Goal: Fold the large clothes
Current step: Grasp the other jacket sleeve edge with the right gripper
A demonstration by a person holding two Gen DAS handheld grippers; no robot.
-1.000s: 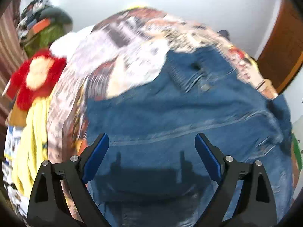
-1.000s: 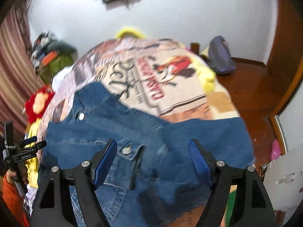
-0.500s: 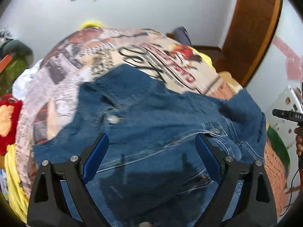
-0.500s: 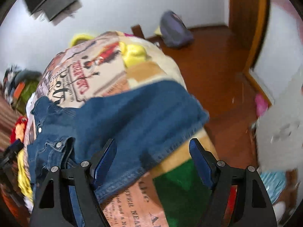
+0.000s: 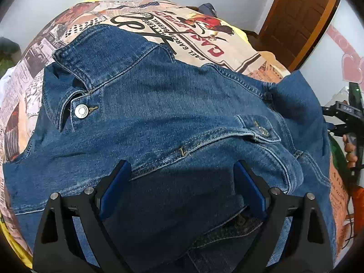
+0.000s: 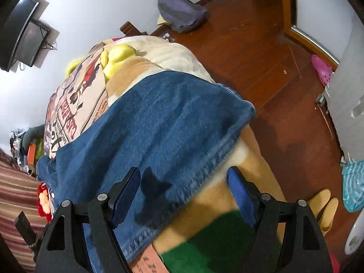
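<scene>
A blue denim jacket (image 5: pixel 177 118) lies spread on a bed with a printed blanket (image 5: pixel 204 36), collar toward the far left, a metal button (image 5: pixel 81 111) showing. My left gripper (image 5: pixel 182 182) hovers open over the jacket's chest, nothing between its blue pads. In the right wrist view a denim sleeve (image 6: pixel 159 132) stretches toward the bed's edge. My right gripper (image 6: pixel 184 188) stands open above the sleeve's hem, nothing between its pads. The other gripper and the hand that holds it (image 5: pixel 348 134) show at the right edge of the left wrist view.
The bed's edge drops to a wooden floor (image 6: pixel 261 52) on the right. A grey bag (image 6: pixel 179 11), a pink shoe (image 6: pixel 322 68), yellow slippers (image 6: pixel 323 209) and a white cabinet (image 6: pixel 348 95) stand there. A wall screen (image 6: pixel 25 36) hangs at the far left. A red plush toy (image 6: pixel 43 198) lies beside the bed.
Both grippers dropped closer to the jacket. The left view swung right from the jacket's back toward collar and chest. The right view rolled and shifted from the jacket's front to the sleeve at the bed's edge.
</scene>
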